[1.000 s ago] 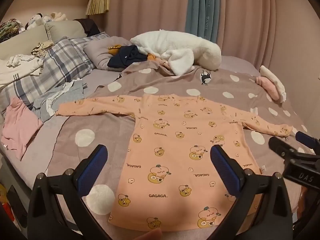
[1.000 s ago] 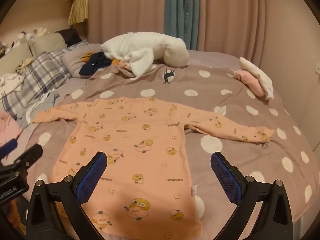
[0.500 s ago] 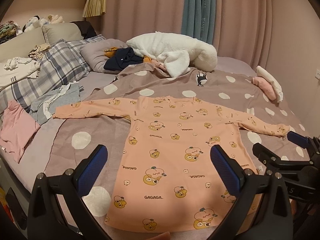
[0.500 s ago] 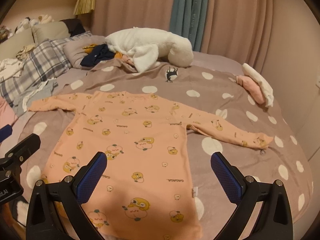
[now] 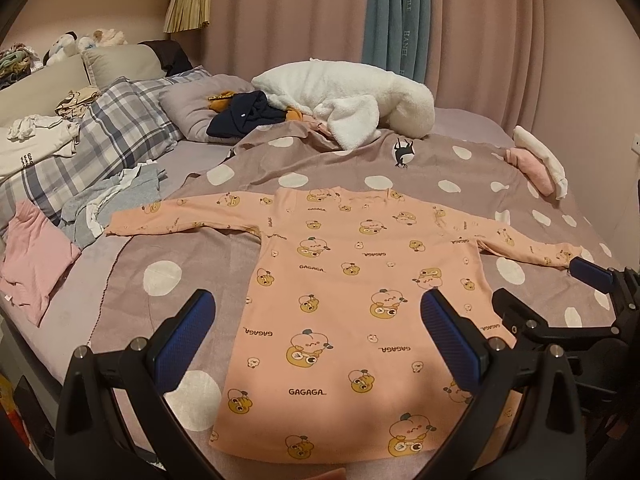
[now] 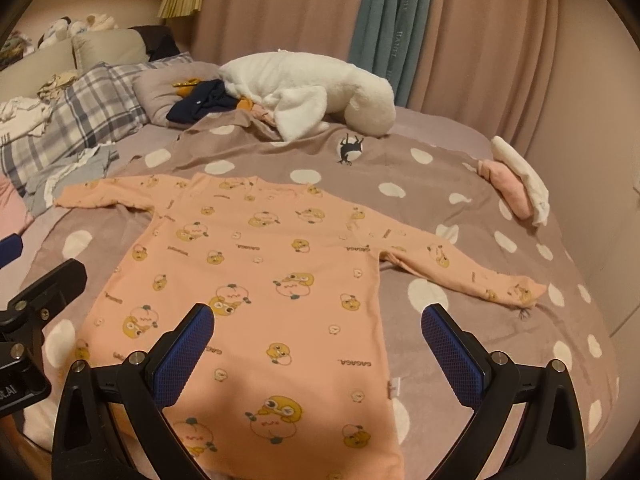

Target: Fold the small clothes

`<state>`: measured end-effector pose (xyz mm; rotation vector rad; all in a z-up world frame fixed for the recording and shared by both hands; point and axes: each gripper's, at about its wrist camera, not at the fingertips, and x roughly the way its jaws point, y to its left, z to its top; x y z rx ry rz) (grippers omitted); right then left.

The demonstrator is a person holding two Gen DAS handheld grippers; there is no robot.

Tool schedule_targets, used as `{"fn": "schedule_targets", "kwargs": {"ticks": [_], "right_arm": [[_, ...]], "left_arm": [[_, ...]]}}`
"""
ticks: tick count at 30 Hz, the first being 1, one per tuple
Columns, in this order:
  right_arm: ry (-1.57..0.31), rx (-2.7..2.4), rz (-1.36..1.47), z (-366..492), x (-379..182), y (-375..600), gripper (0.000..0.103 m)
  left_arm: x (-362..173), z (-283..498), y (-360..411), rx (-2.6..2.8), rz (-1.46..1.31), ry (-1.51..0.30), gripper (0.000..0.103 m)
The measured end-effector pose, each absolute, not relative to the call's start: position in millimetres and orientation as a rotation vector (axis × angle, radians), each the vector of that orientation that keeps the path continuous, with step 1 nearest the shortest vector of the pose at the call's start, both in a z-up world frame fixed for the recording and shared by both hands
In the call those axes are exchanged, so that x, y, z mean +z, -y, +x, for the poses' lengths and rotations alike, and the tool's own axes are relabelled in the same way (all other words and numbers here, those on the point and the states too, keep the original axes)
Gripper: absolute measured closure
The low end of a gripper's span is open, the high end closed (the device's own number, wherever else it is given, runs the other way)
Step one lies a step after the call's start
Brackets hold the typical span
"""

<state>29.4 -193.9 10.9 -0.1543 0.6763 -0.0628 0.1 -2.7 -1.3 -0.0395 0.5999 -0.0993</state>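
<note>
Left wrist view: left gripper (image 5: 318,312) spread wide, nothing between the blue pads (image 5: 182,342), raised over the near part of the bed. Below and beyond, a peach shirt (image 5: 352,292) flat on a dotted blanket (image 5: 160,280), neck toward the curtains (image 5: 300,12), both sleeves out to the sides, hem nearest. Right gripper (image 5: 560,300) at the right edge, near the right cuff; too little in view here to tell its spread. Left of the blanket, a pink garment (image 5: 34,256), a grey one (image 5: 116,196) and a plaid pillow (image 5: 108,132). Behind the shirt, a white plush (image 5: 348,100) and a navy garment (image 5: 244,116).

Right wrist view: right gripper (image 6: 318,332) also wide apart and empty, above the shirt (image 6: 248,280) near its hem. Right sleeve angled out across the blanket (image 6: 460,184). Left gripper (image 6: 36,292) partly visible at the left edge. Folded pink and white cloths (image 6: 516,184) at the far right of the bed.
</note>
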Motion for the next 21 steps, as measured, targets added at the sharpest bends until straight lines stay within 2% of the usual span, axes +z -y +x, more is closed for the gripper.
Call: {"fn": "schedule_targets", "kwargs": {"ticks": [21], "right_arm": [[-0.696,-0.080,-0.181,33.9,6.4,192.6,0.000]], "left_arm": [[-4.6,0.7,5.7,-0.118,-0.021,-0.613,0.000]]}}
